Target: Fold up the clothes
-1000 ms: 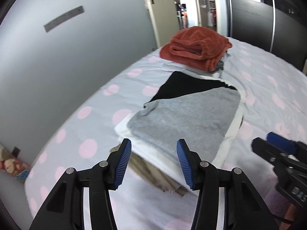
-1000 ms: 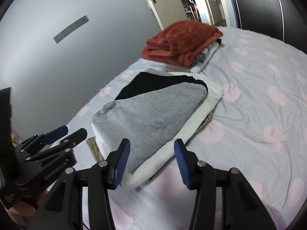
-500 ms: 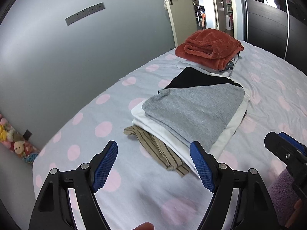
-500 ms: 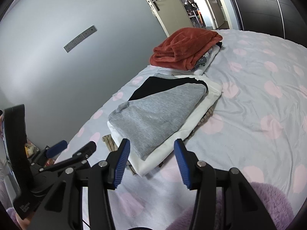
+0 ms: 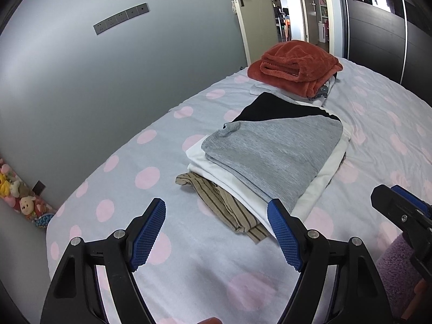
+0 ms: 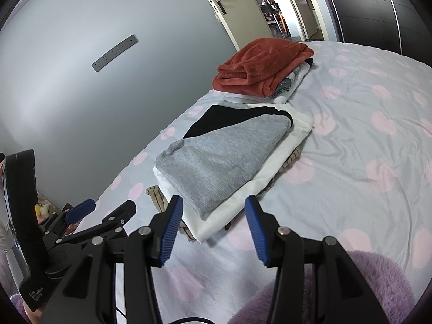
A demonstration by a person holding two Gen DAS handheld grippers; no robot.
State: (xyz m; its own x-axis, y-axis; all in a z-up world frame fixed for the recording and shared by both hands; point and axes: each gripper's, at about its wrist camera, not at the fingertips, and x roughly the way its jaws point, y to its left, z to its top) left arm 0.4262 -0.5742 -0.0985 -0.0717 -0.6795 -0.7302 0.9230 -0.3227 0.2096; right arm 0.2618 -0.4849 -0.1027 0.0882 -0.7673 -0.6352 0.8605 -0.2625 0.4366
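Note:
A folded grey sweater lies on top of a stack on the bed, over a black garment, white clothes and a tan striped garment. My left gripper is open and empty, held above the sheet just short of the stack's near end. My right gripper is open and empty, also short of the stack; it shows at the right edge of the left wrist view. The left gripper shows at the left of the right wrist view.
A folded rust-red fleece tops a second pile at the far end of the bed. The sheet is grey with pink dots. A purple fuzzy fabric lies near me. A grey wall runs along the left; plush toys lie on the floor.
Both grippers have pulled back from the stack and risen. The left gripper's jaws have opened wider. The stack has not moved.

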